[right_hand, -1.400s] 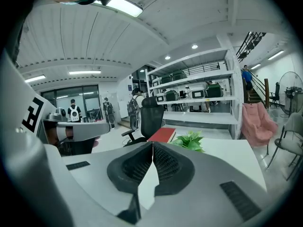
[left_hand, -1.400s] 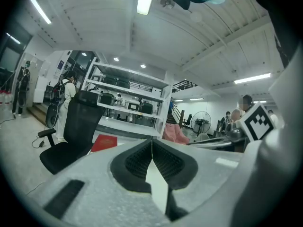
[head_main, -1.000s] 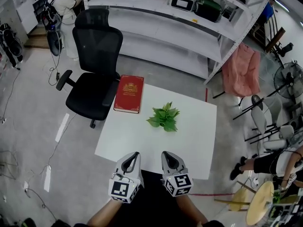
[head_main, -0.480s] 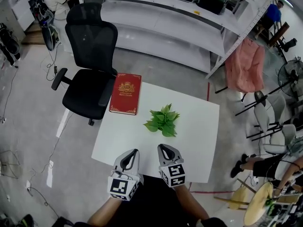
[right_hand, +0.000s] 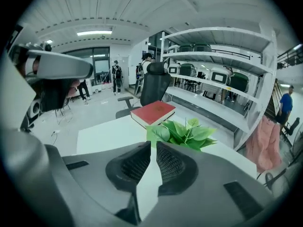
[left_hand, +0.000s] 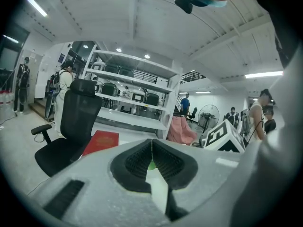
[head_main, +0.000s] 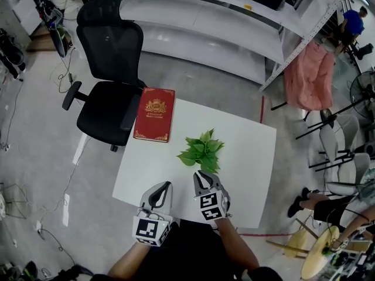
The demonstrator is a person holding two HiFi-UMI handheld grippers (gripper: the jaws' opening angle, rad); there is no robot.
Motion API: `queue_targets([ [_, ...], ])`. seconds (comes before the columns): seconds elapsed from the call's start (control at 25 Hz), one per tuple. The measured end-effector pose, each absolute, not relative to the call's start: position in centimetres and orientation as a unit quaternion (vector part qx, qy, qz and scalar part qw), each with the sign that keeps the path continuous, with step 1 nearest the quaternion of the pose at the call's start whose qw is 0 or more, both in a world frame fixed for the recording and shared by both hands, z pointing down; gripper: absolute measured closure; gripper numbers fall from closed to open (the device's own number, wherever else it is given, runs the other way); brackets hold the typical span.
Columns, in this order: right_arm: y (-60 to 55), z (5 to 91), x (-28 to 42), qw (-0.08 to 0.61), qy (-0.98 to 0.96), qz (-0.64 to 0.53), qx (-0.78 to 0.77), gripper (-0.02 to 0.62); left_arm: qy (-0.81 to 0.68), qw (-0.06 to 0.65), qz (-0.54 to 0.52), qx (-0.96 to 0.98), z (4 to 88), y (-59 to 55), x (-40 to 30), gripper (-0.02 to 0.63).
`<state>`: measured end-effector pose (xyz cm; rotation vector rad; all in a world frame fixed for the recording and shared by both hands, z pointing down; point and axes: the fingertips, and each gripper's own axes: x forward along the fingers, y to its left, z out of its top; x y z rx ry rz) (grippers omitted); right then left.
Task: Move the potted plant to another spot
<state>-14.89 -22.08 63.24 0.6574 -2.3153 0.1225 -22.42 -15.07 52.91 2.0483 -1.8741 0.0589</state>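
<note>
The potted plant (head_main: 202, 151) is a small bunch of green leaves near the middle of the white table (head_main: 246, 174); its pot is hidden under the leaves. My right gripper (head_main: 203, 179) is just short of the plant's near side, jaws shut and empty. In the right gripper view the leaves (right_hand: 187, 132) rise right behind the right gripper (right_hand: 153, 143). My left gripper (head_main: 162, 192) hangs over the table's front edge, left of the right one, shut with nothing in it. In the left gripper view only a speck of green shows below the left gripper (left_hand: 151, 141).
A red book (head_main: 154, 114) lies at the table's far left corner, also seen as the book (right_hand: 154, 112). A black office chair (head_main: 111, 69) stands beside that corner. White shelving (head_main: 234, 22) runs behind, a pink cloth (head_main: 307, 75) hangs at right, and people stand in the background.
My right gripper has moved forward across the table towards the plant's near side. The left gripper has stayed near the front edge. The plant and book have not moved.
</note>
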Motion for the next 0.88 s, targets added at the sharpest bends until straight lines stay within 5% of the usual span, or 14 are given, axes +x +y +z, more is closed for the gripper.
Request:
queue_targets([
  [0.88, -25.3, 70.2, -14.9, 0.504, -0.836, -0.062, 0.209, 0.58, -0.666, 0.201, 0.023, 0.718, 54.5, -17.3, -23.0, 0.587],
])
